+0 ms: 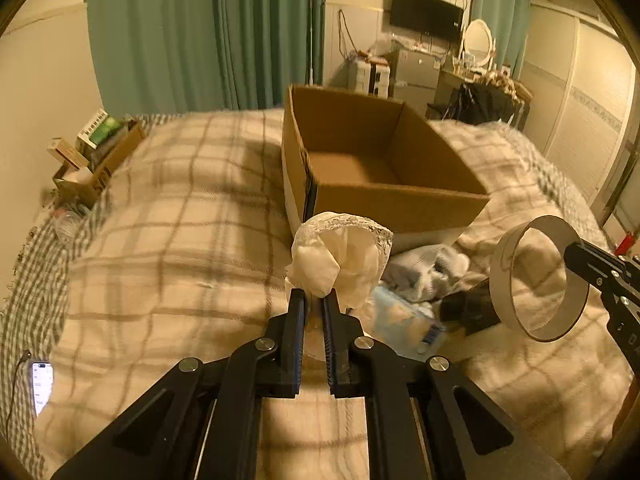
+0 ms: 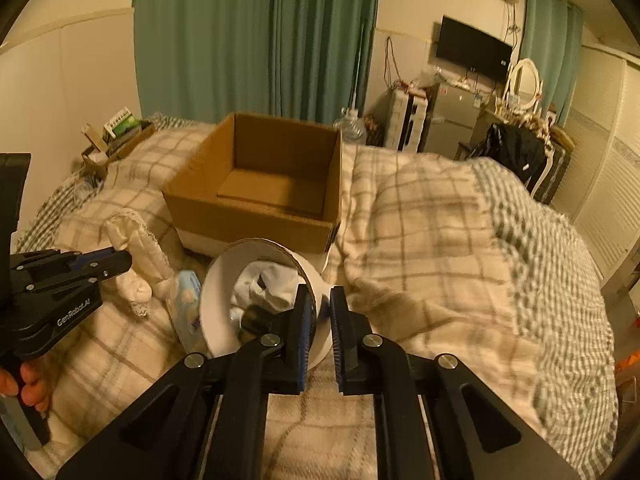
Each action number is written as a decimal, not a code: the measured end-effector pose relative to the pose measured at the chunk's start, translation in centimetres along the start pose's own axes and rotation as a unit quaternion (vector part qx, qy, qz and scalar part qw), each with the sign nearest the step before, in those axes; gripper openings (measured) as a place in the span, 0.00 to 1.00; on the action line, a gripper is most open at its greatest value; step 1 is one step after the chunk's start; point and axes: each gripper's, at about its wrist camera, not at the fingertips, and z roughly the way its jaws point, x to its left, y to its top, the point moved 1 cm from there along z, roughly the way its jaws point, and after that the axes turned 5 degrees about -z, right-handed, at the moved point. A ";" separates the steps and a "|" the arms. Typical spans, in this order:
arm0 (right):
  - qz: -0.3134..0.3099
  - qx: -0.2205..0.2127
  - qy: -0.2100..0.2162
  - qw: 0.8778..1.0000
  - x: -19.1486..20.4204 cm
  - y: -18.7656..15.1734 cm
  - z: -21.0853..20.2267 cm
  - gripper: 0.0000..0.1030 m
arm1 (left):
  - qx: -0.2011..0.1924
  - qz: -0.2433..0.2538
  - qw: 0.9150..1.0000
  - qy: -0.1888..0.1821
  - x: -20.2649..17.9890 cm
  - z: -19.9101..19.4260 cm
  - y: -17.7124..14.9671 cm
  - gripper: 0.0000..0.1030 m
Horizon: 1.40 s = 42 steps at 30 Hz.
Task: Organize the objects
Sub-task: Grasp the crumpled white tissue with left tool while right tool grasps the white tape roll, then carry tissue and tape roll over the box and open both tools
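Observation:
My left gripper (image 1: 314, 295) is shut on a bunched white cloth with a lace edge (image 1: 340, 252), held just above the plaid bed. In the right wrist view that gripper (image 2: 122, 261) comes in from the left with the cloth (image 2: 140, 240) hanging from it. My right gripper (image 2: 321, 291) is shut on the wall of a white cardboard ring (image 2: 218, 304), one finger inside and one outside. From the left wrist the ring (image 1: 504, 264) hangs at the right on that gripper (image 1: 571, 251). Just behind both stands an open brown cardboard box (image 1: 400, 204) (image 2: 248, 220) with nothing visible inside.
On the blanket (image 1: 180, 240) in front of the box lie a pale crumpled cloth (image 1: 424, 268), a light blue packet (image 1: 404, 320) and a small black object (image 1: 468, 308). A lit phone (image 1: 42, 386) lies at the bed's left edge. A carton of items (image 1: 96, 156) sits at the far left.

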 end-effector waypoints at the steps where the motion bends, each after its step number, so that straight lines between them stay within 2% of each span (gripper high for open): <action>1: -0.003 -0.006 -0.001 1.000 0.1 0.2 -0.7 0.08 | -0.003 -0.002 1.000 -0.004 0.0 -0.7 0.2 0.08; 11: -0.030 -0.067 -0.025 0.997 0.4 3.0 -6.6 0.07 | -0.049 0.006 0.998 -0.034 -1.2 -7.0 3.1 0.09; 16: -0.041 -0.094 -0.040 0.994 -0.5 6.1 -8.4 0.07 | -0.092 0.036 0.995 -0.024 -2.7 -9.6 7.4 0.09; 22: -0.047 -0.116 -0.040 0.991 -1.9 10.9 -8.0 0.07 | -0.100 0.039 0.994 -0.037 -3.4 -8.9 12.2 0.09; 27: -0.045 -0.103 -0.035 0.993 -3.1 14.9 -3.7 0.07 | -0.094 0.038 0.994 -0.029 -3.8 -5.7 15.2 0.08; 32: -0.030 -0.079 -0.023 0.996 -4.2 17.7 3.1 0.06 | -0.070 0.031 0.997 -0.026 -3.6 -0.5 17.0 0.08; 36: -0.025 -0.053 -0.011 0.998 -4.5 18.8 8.8 0.04 | -0.056 0.032 0.998 -0.025 -3.3 3.5 18.1 0.09; 42: -0.021 -0.023 0.003 1.000 -4.0 18.1 15.9 0.04 | -0.030 0.027 0.999 -0.023 -2.9 9.2 18.3 0.09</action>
